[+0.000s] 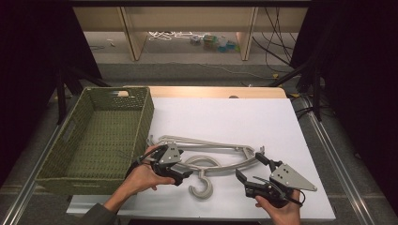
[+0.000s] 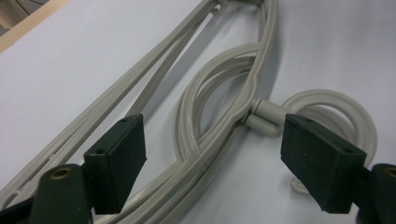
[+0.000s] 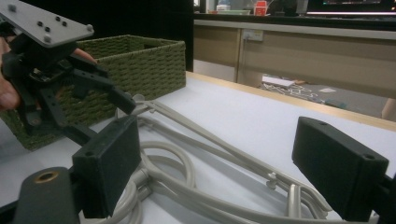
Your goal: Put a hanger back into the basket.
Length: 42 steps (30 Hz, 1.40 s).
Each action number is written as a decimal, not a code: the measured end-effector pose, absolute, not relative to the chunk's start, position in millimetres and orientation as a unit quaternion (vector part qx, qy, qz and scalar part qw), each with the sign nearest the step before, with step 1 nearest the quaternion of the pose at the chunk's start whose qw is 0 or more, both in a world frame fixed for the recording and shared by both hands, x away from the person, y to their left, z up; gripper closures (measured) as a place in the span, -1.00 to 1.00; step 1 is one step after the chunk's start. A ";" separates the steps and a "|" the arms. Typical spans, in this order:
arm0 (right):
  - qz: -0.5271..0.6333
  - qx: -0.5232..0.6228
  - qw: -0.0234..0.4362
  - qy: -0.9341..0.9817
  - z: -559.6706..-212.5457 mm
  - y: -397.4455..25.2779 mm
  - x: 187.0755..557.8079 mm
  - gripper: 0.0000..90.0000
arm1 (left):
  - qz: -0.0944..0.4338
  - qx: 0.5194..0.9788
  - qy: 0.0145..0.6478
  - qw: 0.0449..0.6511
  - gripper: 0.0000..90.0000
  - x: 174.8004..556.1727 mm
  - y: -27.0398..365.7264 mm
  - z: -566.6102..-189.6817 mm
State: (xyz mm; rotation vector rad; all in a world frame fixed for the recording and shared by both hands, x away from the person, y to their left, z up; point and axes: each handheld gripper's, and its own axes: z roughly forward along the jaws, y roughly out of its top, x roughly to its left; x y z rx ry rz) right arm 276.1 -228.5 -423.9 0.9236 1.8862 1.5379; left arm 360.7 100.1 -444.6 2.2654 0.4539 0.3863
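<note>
a: nearest first — what lies by the hands?

b: two pale grey plastic clothes hangers (image 1: 209,157), stacked and tangled flat on the white tabletop (image 1: 281,126), hooks curling toward the near edge. left gripper (image 1: 180,174) beside the hooks, jaws spread wide, gripping nothing. right gripper (image 1: 251,169) just off the hangers' right end, jaws likewise parted and empty.

a: and from the left gripper view?

b: black jaw pads (image 2: 119,161) straddling the hangers' necks, the twin stubs where hooks meet frames (image 2: 264,116) lying between the pads, nothing pinched yet.

a: how to do the grasp well?

b: probably best to close on one firm point near the neck, both stacked bars inside the pads, not on a thin loose rail. likely worth lowering until the pads sit level with the bars, then squeezing squarely. risk, as a guess: hooks interlocked, so one hanger could drag the other or slip out sideways.

a: pose of the hands?

b: left hand (image 1: 141,176) angled in from the lower left, gripper tipped down toward the hooks. right hand (image 1: 279,208) low at the near edge, gripper pointing up-left along the table; in the right gripper view, pads (image 3: 109,161) hovering above the hanger bars.

a: farther off?

b: olive green woven rectangular basket (image 1: 101,136) at the table's left, nothing inside, apparently the destination; hangers' far left tip near its right wall.
</note>
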 end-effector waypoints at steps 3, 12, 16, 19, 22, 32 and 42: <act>0.572 0.339 0.265 0.698 -423.7 -227.9 276.3 -0.63 | 0.159 0.902 0.170 0.365 -0.43 363.8 95.4 -447.3; 0.569 0.340 0.258 0.703 -423.6 -227.1 276.1 -0.62 | 0.151 0.933 0.152 0.290 -0.18 376.1 83.4 -455.9; 0.572 0.337 0.257 0.702 -424.1 -226.5 276.5 -0.61 | 0.152 0.937 0.144 0.278 -0.12 377.3 80.2 -457.1; 0.571 0.338 0.257 0.703 -424.1 -226.6 276.4 -0.61 | 0.154 0.942 0.140 0.264 -0.07 379.0 80.9 -456.1; 0.574 0.334 0.255 0.703 -424.3 -225.9 276.7 -0.60 | 0.153 0.943 0.141 0.258 -0.01 382.1 83.8 -455.9; 0.577 0.332 0.250 0.704 -425.1 -225.2 277.5 -0.58 | 0.161 0.952 0.117 0.234 0.24 386.2 80.9 -459.5; 0.577 0.330 0.246 0.706 -425.1 -224.9 277.3 -0.55 | 0.161 0.958 0.083 0.223 0.38 386.0 82.4 -458.8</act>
